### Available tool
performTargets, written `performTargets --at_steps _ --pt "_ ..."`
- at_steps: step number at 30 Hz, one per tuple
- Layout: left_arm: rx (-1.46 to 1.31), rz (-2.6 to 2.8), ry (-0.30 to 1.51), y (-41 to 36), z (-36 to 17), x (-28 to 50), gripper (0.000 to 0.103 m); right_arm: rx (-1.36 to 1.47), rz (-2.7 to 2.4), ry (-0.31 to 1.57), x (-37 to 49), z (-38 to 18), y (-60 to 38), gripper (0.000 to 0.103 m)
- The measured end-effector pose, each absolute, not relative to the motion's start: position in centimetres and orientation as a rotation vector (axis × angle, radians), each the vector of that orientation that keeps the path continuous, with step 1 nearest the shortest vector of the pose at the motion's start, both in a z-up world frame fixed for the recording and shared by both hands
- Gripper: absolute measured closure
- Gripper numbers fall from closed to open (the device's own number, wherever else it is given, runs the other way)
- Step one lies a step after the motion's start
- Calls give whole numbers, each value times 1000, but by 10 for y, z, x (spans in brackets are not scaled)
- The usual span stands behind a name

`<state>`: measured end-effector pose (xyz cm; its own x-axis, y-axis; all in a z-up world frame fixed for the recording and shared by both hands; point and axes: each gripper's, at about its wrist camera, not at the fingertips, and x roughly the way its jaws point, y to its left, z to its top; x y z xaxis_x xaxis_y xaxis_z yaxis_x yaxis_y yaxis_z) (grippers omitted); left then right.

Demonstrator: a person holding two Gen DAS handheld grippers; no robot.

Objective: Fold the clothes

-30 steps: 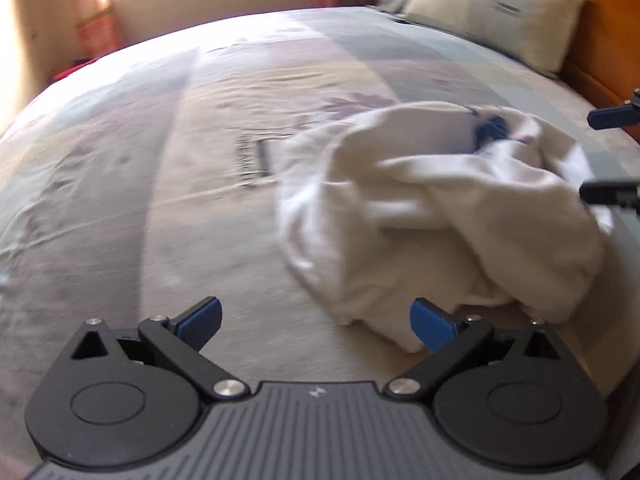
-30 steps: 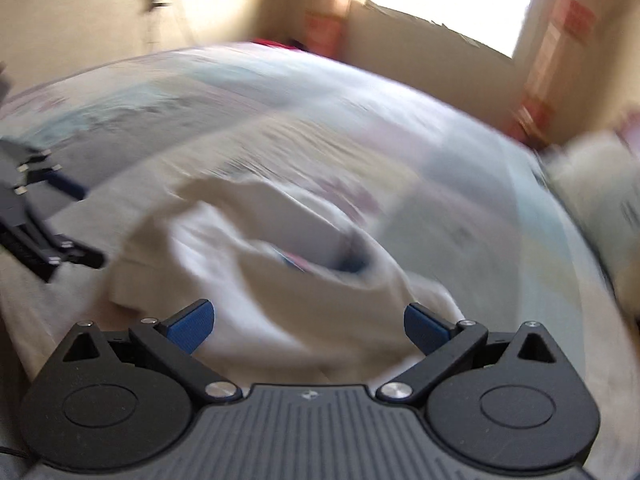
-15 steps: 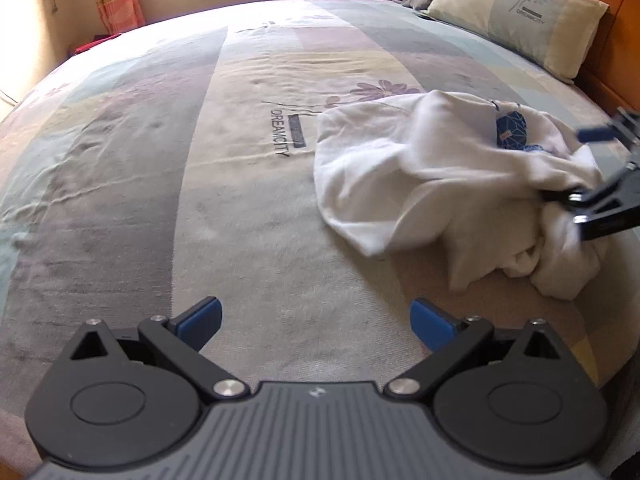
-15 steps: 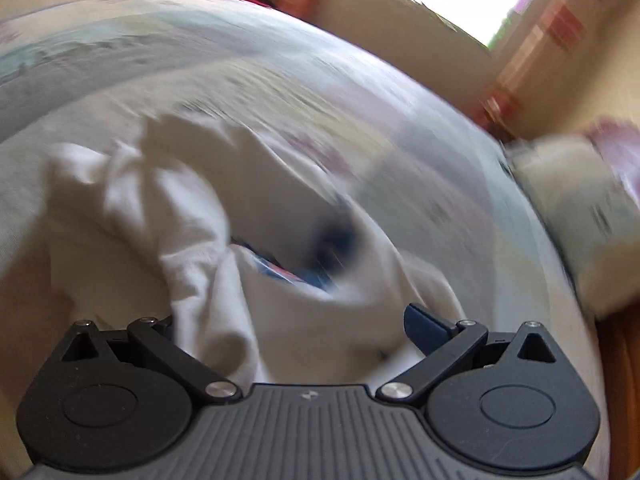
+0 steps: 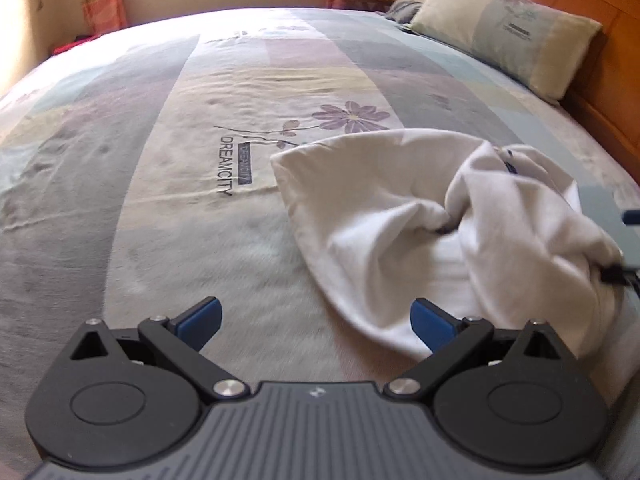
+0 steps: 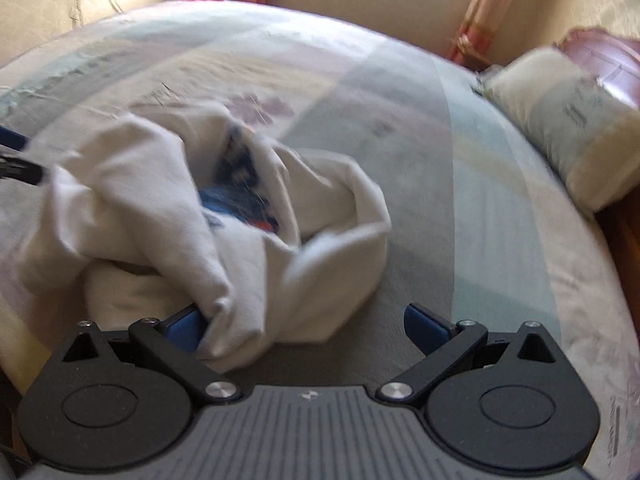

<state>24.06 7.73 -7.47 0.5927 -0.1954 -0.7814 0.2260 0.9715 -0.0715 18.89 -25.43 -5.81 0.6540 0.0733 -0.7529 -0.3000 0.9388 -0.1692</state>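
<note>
A: Where do we have the white shirt (image 5: 404, 216) now?

B: It lies bunched on the bedspread (image 5: 168, 184), near our side of the bed, to the right of the printed lettering and just below the purple flower. It is crumpled, not folded: a smooth flap on the left, a twisted knot of cloth in the middle, and a blue print (image 6: 236, 196) showing inside the heap.

A: And our tools?

B: Our left gripper (image 5: 316, 320) is wide open and holds nothing; its right finger sits just beside the shirt's near edge. Our right gripper (image 6: 308, 326) is also spread wide in its own view, with a fold of cloth draped against its left finger (image 6: 182, 326). We judge it is not clamped on anything, though the picture is blurred.

A: Why are we held like this?

B: We'd judge that both tools sit low, at either side of the heap, because a bunched shirt has to be spread flat before it folds. Open fingers suit taking an edge or a corner.

A: What else is around us?

B: A pillow (image 5: 508, 28) lies by the wooden headboard (image 5: 600, 4), well apart from the shirt, and curtains (image 6: 476, 20) hang at the far wall. The bedspread beyond the shirt offers room. What stands in our way is the shirt's own tangle, which hides its edges.
</note>
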Motion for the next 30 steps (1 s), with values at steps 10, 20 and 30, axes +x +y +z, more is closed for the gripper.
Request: performTargets --at_steps 10,20,30 --pt "55 -246 909 32 -109 290 3 -284 267 742 174 -28 -233 0" --pt "269 19 850 58 -109 311 0 -289 215 725 174 -25 -239 0" --pt "287 260 856 160 -84 365 0 -218 199 756 186 -34 -245 0"
